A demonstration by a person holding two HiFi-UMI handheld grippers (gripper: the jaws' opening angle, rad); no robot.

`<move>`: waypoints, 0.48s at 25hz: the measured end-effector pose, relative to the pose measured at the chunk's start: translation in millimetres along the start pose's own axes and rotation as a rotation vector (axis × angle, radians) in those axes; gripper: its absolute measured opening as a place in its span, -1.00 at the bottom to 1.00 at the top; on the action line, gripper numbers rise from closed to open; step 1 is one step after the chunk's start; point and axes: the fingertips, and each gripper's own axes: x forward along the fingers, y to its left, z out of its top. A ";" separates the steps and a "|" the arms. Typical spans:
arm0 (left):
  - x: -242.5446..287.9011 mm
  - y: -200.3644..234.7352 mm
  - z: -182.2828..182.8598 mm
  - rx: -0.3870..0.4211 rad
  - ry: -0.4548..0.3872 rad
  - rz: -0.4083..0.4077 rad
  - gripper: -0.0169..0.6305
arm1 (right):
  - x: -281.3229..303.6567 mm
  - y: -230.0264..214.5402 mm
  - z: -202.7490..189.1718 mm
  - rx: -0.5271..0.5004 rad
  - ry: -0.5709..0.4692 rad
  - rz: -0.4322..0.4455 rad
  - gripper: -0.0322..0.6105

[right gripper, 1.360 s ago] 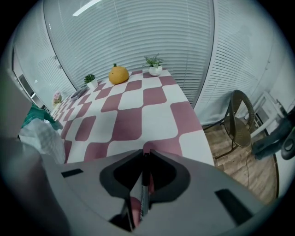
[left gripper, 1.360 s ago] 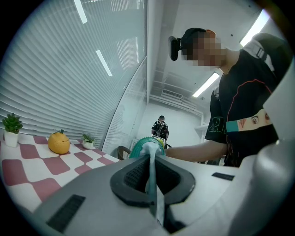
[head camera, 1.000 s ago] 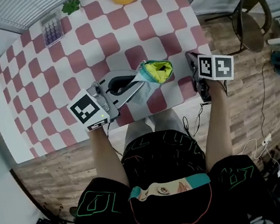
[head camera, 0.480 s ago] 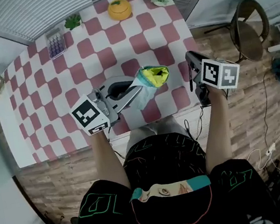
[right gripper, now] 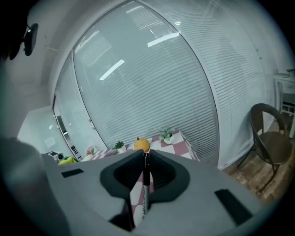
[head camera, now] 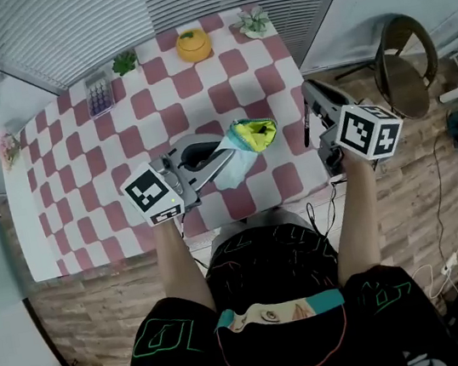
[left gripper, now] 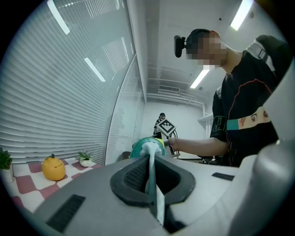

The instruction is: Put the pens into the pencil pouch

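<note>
Over the red-and-white checkered table (head camera: 90, 174), my left gripper (head camera: 223, 155) is shut on the edge of the light blue pencil pouch (head camera: 250, 138). The pouch hangs off the jaws with its yellow-lined mouth open toward the right. In the left gripper view the pouch fabric (left gripper: 148, 152) is pinched between the jaws of the left gripper (left gripper: 151, 173). My right gripper (head camera: 312, 97) is raised at the table's right edge, to the right of the pouch and apart from it. It is shut on a black pen (head camera: 306, 128). In the right gripper view the pen (right gripper: 144, 184) stands upright between the pads of the right gripper (right gripper: 144, 156).
At the table's far edge stand an orange pumpkin-shaped pot (head camera: 193, 46), two small potted plants (head camera: 253, 20) (head camera: 124, 63) and a purple calculator (head camera: 99, 93). Pink flowers (head camera: 8, 146) sit at the left edge. A brown chair (head camera: 404, 64) stands on the wooden floor to the right.
My right gripper has risen with the pen and tipped its nose further up. The left gripper and the pouch have lifted slightly.
</note>
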 end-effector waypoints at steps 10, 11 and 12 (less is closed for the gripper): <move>3.6 -9.1 7.7 0.040 0.016 0.031 -0.94 | -18.7 34.1 54.6 -0.008 -0.192 0.139 -0.76; 3.8 -9.4 8.2 0.042 0.017 0.032 -0.94 | -20.9 36.8 59.9 -0.005 -0.211 0.150 -0.76; 4.2 -9.8 8.4 0.044 0.019 0.033 -0.94 | -23.2 39.3 65.0 -0.001 -0.230 0.161 -0.76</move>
